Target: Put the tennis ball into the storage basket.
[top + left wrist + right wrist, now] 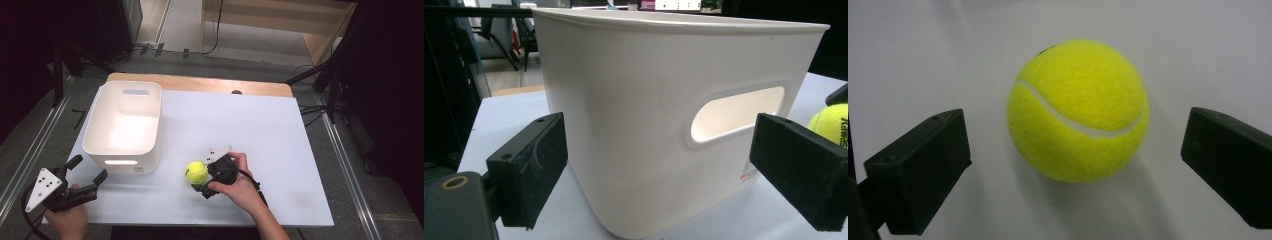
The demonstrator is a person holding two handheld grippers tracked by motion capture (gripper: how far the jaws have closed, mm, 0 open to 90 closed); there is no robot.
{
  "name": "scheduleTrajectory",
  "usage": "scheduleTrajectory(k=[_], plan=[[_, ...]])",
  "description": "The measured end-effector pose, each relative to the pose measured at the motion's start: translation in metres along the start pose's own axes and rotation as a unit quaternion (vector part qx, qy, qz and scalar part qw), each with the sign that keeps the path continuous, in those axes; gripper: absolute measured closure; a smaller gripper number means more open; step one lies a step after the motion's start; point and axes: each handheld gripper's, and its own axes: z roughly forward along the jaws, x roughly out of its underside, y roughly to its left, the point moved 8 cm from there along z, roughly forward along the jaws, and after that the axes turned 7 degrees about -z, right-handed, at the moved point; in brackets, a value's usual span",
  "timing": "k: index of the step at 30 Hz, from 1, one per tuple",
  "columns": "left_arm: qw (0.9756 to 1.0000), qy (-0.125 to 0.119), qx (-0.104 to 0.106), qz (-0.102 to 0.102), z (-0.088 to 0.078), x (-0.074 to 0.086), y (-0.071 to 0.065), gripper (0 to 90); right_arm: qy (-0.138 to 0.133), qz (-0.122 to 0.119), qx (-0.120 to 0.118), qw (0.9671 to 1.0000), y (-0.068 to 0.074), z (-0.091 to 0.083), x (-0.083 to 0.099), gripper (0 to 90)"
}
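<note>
One ball: a yellow tennis ball [196, 171] lies on the white worktop [260, 135], near its front edge and just beside the near right corner of the bin.
Right gripper [201, 181]: its fingers [918, 170] stand wide open on either side of the ball, one to each flank, with a clear gap on both sides; nothing is gripped yet.
Step in hand: probably closing on the ball to lift it, with the bin as the likely place to put it.
Left gripper [90, 172]: hangs at the front left corner of the worktop, facing the bin's near wall; its fingers [531, 172] are spread open and hold nothing.
Bin: a white plastic bin [125, 125] stands upright on the left half of the worktop, empty as far as can be seen, with a handle slot [736, 112] in its near wall.
Risk, roll: the ball is round and free, so a finger that touches one side first could nudge it away across the smooth sheet.
Risk, grip: a close above or below the ball's middle could squeeze it out.
Risk, bin: its near corner sits close to the ball, so a low carry could clip the rim.
Surroundings: wooden edge [200, 82] behind, floor cables beyond; nothing lies between ball and bin.
</note>
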Motion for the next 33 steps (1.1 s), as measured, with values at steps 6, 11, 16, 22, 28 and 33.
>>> scheduleTrajectory(k=[6, 11, 16, 22, 28, 33], plan=[[1.0000, -0.002, 0.002, -0.002, 0.000, 0.000, 0.000, 8.4, 0.007, 0.002, -0.001, 1.0000, 0.000, 0.007, -0.002, 0.0], [1.0000, 0.000, 0.000, 0.000, 0.000, 0.000, 0.000, 8.4, 0.010, 0.003, 0.001, 0.9999, 0.001, 0.010, -0.004, 0.0], [1.0000, -0.002, 0.002, -0.002, 0.000, 0.000, 0.000, 8.4, 0.004, 0.009, 0.022, 0.9997, -0.002, 0.012, -0.009, 13.6], [1.0000, -0.003, 0.003, -0.001, 0.000, 0.000, 0.000, 8.4, 0.011, 0.008, 0.008, 0.9999, 0.001, 0.018, -0.010, 13.6], [1.0000, -0.003, 0.003, -0.002, 0.000, 0.000, 0.000, 8.4, 0.024, 0.011, 0.013, 0.9996, 0.000, 0.022, -0.008, 16.7], [1.0000, -0.003, 0.003, -0.002, 0.000, 0.000, 0.000, 8.4, 0.024, 0.017, 0.008, 0.9995, -0.002, 0.020, -0.007, 23.1]])
